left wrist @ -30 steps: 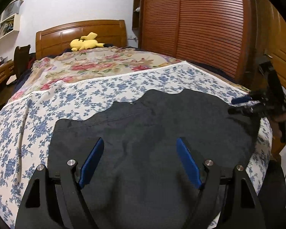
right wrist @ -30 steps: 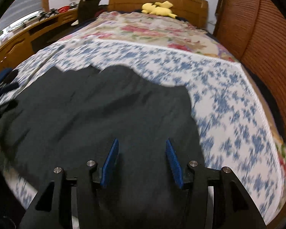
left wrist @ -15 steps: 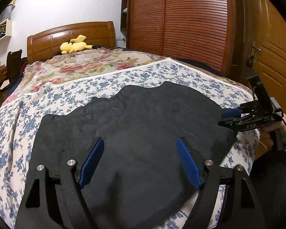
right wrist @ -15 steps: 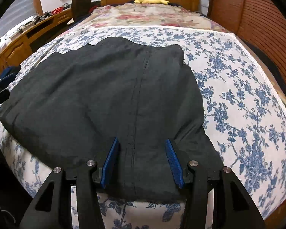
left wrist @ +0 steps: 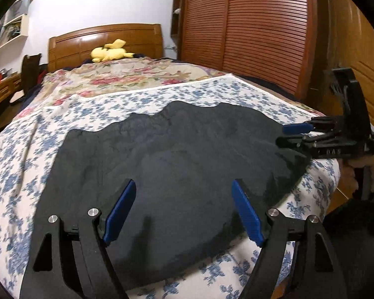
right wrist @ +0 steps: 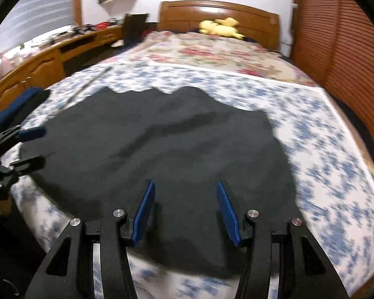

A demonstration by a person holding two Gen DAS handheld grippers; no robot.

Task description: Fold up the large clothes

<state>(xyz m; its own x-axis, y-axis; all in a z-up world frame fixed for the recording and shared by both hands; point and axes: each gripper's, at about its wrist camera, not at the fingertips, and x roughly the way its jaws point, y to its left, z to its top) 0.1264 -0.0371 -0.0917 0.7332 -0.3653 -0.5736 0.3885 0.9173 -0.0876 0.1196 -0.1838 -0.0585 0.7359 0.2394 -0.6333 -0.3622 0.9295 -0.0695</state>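
- A dark garment (left wrist: pixel 177 164) is lying spread flat across the foot of the bed, on a blue-flowered sheet (left wrist: pixel 20 164).
- The left gripper (left wrist: pixel 183 186) is hovering over the garment's near edge, its jaws standing wide apart and gripping nothing.
- The right gripper (right wrist: pixel 184 186) is hanging above the garment's near edge too, its jaws parted about halfway and empty.
- A yellow plush toy (left wrist: pixel 109 53) is sitting by the headboard (left wrist: pixel 137 37).

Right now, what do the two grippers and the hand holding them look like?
Both the left gripper and right gripper are matte black, with flat blue finger pads and silver pivot bolts. The right one carries pale lettering and a thin cable. The hand gripping it ends in a dark sleeve.
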